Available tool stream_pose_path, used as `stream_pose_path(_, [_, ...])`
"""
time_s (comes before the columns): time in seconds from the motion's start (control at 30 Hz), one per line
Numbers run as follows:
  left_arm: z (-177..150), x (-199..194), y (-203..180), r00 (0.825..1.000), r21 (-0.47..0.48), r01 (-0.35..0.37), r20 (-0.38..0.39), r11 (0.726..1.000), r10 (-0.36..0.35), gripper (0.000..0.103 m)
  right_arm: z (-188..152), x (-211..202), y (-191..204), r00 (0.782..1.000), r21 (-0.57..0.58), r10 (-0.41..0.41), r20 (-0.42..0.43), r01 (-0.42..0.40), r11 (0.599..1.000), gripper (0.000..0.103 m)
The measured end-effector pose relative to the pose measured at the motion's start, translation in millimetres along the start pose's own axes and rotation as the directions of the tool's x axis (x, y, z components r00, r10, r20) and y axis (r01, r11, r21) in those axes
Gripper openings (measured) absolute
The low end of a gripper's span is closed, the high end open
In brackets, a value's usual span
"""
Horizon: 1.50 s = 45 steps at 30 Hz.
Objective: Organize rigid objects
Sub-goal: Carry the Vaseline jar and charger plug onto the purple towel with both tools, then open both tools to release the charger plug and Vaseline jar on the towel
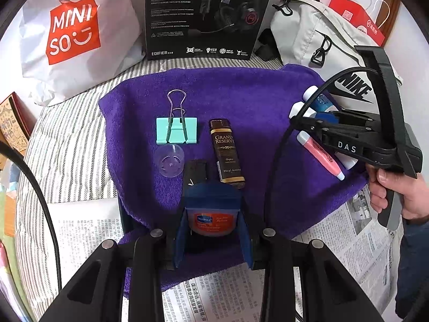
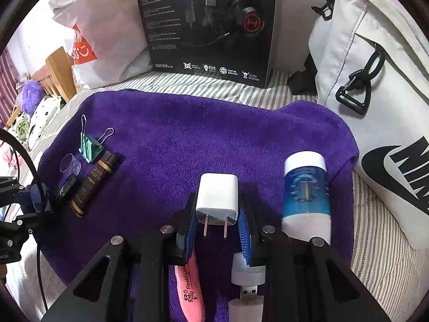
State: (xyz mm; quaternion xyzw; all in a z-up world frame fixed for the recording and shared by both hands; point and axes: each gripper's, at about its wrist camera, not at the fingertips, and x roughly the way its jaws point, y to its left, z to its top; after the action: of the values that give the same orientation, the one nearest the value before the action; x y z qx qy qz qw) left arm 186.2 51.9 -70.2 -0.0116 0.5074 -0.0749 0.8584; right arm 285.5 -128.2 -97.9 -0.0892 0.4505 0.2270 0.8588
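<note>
My left gripper (image 1: pixel 213 214) is shut on a small orange jar with a blue lid (image 1: pixel 211 221) over the purple towel (image 1: pixel 241 94). Ahead of it lie a mint binder clip (image 1: pixel 176 130), a clear plastic cap (image 1: pixel 170 161), a small black object (image 1: pixel 195 173) and a brown Grand Reserve bottle (image 1: pixel 228 153). My right gripper (image 2: pixel 217 216) has its blue pads on both sides of a white charger plug (image 2: pixel 217 198) and grips it. Beside it stand a blue-and-white bottle (image 2: pixel 307 196), a pink flashlight pen (image 2: pixel 189 289) and a white USB light (image 2: pixel 248 281).
A black Edifier headset box (image 1: pixel 203 13) stands at the back. A white Miniso bag (image 1: pixel 72 32) is at the back left, a white Nike bag (image 2: pixel 375 107) on the right. Newspaper (image 1: pixel 85 228) lies under the towel's near edge on striped bedding (image 1: pixel 67 139).
</note>
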Motion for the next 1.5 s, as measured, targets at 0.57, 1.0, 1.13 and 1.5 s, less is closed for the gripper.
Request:
stream_pose_path(0.57, [1, 2, -3, 1.000, 0.010, -0.012, -0.010, 1.000, 0.012, 0.032, -11, -26, -11, 0.999, 0.022, 0.023, 0.024, -0.024, 0.999, 0.041])
stream_pose_path(1.0, [4, 5, -18, 1.000, 0.041, -0.010, -0.026, 0.999, 0.011, 0.032, -49, -86, -21, 0.995, 0.072, 0.019, 0.101, -0.027, 0.997, 0.041])
stream_pose_path(1.13, [7, 9, -29, 0.999, 0.066, -0.002, -0.034, 0.998, 0.005, 0.032, -61, -100, -19, 0.994, 0.073, 0.017, 0.112, -0.025, 0.997, 0.041])
stream_pose_path(1.5, [16, 26, -51, 0.997, 0.120, 0.009, -0.071, 0.993, -0.001, 0.032, -76, -111, -31, 0.993, 0.112, 0.007, 0.118, -0.020, 0.994, 0.041])
